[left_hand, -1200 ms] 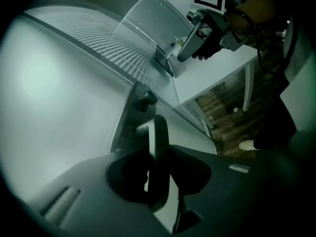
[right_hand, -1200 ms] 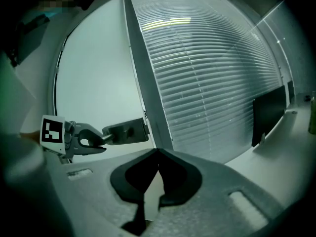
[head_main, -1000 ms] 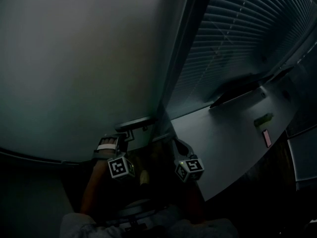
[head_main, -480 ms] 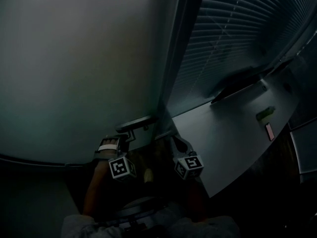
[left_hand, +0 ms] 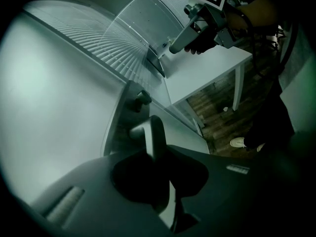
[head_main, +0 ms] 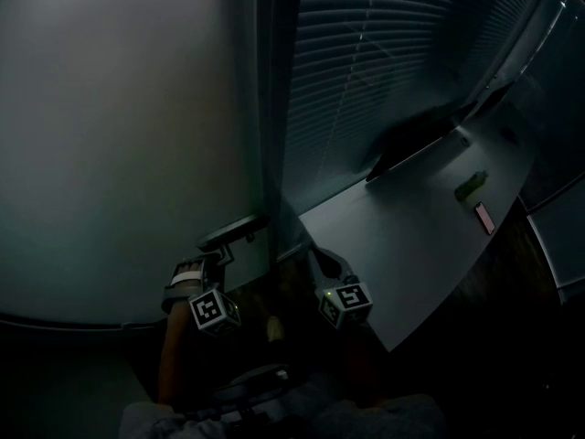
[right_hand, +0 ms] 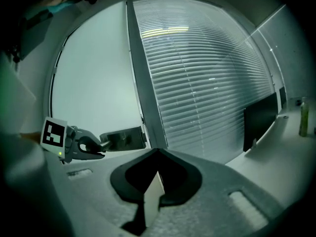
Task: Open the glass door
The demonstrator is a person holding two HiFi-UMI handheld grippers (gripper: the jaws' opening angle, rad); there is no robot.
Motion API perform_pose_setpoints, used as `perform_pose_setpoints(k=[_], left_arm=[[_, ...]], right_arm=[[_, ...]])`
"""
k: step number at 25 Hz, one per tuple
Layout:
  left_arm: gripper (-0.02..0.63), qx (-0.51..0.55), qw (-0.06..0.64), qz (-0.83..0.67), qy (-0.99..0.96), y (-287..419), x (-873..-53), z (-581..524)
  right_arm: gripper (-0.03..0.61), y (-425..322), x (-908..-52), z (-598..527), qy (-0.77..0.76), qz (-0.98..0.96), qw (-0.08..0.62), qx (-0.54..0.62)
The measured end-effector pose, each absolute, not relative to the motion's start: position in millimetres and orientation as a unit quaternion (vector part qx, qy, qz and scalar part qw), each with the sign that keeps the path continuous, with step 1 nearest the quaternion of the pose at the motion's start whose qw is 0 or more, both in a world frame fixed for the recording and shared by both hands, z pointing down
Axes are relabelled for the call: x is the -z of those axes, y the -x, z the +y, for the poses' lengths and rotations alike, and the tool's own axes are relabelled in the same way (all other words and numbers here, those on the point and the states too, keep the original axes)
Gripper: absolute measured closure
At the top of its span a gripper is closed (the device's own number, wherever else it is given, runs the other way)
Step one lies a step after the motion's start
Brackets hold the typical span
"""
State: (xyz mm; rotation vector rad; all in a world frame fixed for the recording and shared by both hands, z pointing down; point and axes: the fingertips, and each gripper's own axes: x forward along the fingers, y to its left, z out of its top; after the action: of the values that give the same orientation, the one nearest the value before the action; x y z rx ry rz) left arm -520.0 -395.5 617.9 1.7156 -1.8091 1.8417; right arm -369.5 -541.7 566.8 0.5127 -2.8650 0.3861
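The frosted glass door (head_main: 119, 135) fills the left of the head view, with its metal lever handle (head_main: 233, 231) by the dark frame post (head_main: 270, 108). My left gripper (head_main: 219, 256) is shut on the free end of that handle. In the left gripper view the lever (left_hand: 154, 135) runs between my jaws; the right gripper view shows the left gripper (right_hand: 98, 147) clasping the handle (right_hand: 123, 138). My right gripper (head_main: 315, 256) hangs just right of the post, beside the table corner, shut and holding nothing. It touches neither door nor handle.
Slatted blinds (head_main: 366, 71) cover the glass right of the post. A white table (head_main: 430, 236) stands against them with a dark monitor (head_main: 411, 140), a green bottle (head_main: 471, 186) and a reddish phone (head_main: 483, 216). Wooden floor and the person's shoe (left_hand: 239, 142) lie below.
The head view has swung, so the door post stands more upright and further left. Both grippers sit slightly lower and to the left in the picture. The left gripper stays on the handle.
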Motion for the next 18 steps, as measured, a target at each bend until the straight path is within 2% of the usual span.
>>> perform_pose_setpoints(k=[10,18], left_arm=[[0.565,-0.588,0.017,-0.577,-0.567,505.4,-643.0,-395.1],[0.565,-0.589,0.002,-0.572,-0.570,487.5,-625.9,-384.1]], right_arm=[[0.580,331.6,-572.4,-538.8,-0.210,-0.966,0.087,-0.121],[0.580,304.1,-551.5,-512.1,-0.223,-0.964,0.086,-0.120]])
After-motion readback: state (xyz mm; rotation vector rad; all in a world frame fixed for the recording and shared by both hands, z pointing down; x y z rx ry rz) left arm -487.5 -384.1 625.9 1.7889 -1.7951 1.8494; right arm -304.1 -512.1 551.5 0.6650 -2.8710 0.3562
